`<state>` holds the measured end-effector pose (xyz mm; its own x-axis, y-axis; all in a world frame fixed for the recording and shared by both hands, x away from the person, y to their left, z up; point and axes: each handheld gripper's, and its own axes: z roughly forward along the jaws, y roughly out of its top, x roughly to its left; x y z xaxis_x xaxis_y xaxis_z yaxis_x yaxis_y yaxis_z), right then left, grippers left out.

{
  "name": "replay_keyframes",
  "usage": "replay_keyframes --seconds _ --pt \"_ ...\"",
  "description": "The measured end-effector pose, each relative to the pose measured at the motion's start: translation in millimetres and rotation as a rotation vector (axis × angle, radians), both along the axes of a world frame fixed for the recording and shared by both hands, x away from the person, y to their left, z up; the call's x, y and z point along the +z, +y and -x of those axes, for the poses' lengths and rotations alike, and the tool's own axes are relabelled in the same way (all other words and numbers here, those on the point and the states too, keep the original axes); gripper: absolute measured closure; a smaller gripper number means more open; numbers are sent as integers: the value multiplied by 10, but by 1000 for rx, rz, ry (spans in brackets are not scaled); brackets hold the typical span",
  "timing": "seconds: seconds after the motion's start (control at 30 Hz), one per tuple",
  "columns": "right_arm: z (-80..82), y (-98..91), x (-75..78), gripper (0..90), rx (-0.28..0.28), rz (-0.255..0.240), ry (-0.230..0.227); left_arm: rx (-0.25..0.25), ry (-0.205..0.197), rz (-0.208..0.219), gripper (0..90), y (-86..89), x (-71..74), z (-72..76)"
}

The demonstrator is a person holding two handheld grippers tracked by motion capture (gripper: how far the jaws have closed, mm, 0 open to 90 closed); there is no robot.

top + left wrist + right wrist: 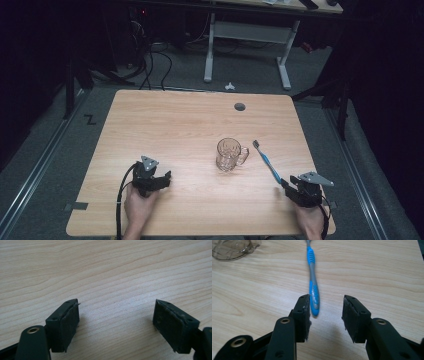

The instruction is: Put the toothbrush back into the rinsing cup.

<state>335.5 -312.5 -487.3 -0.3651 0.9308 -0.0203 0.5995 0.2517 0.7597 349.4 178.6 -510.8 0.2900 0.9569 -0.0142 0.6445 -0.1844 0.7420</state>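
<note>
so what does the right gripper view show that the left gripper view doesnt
The right gripper view alone has the toothbrush, its handle end just inside the open right gripper, close to one jaw, and part of the glass mug at the top left. The left gripper view alone has the left gripper, open wide over bare wood. Both share the table and a pair of open black jaws.

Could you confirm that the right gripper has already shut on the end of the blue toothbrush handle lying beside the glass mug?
Not quite: the right gripper is open. In the right gripper view, the blue toothbrush handle end lies between its jaws, ungripped, close to the left pad. The toothbrush does lie beside the glass mug.
</note>
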Motion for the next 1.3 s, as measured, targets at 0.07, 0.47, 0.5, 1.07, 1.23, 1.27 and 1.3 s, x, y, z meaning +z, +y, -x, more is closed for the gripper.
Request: replay_keyframes --seconds 0.07,0.47,0.5,1.07,1.23,1.27,1.3 --pt "22 25 15 582 9 3 -4 0 0 0 218 0 0 0" --pt "45 189 126 611 73 -5 -6 -1 0 -1 217 -3 0 3" --pt "40 205 134 614 79 -6 -3 -1 0 -1 217 -3 0 3" --pt "-121 418 268 623 134 -7 -13 -6 1 -2 217 -3 1 6" --pt "-175 456 294 622 145 -6 -17 -6 1 -2 217 -3 1 7" --pt "-184 461 300 622 144 -7 -15 -6 1 -2 217 -3 2 8" --pt "-184 461 300 622 144 -7 -15 -6 1 -2 217 -3 2 8"
